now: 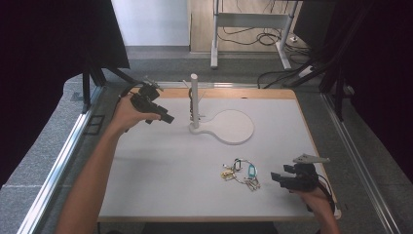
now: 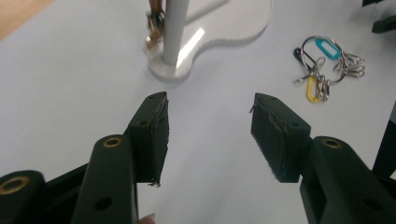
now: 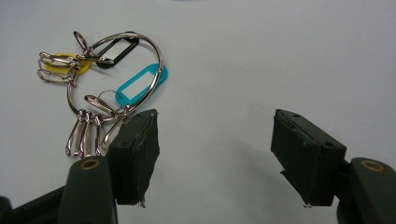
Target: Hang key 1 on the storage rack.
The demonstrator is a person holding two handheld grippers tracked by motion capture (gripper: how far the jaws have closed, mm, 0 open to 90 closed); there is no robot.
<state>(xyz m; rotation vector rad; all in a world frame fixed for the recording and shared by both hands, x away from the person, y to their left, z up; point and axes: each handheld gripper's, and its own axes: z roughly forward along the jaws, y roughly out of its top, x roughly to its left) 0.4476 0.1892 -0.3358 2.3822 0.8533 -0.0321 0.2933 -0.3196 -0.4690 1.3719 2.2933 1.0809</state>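
Left gripper (image 1: 168,119), jaws apart, empty, near white post stand (image 1: 195,105); right gripper (image 1: 275,178), jaws apart, empty, beside metal key ring with coloured tags (image 1: 241,174).

White tabletop (image 1: 160,170) with a wood edge along the far side. White stand (image 1: 221,126) sits on it, far centre: upright post on a flat round base. Key ring bunch (image 1: 240,174) lies flat near of the stand, well apart from its base.
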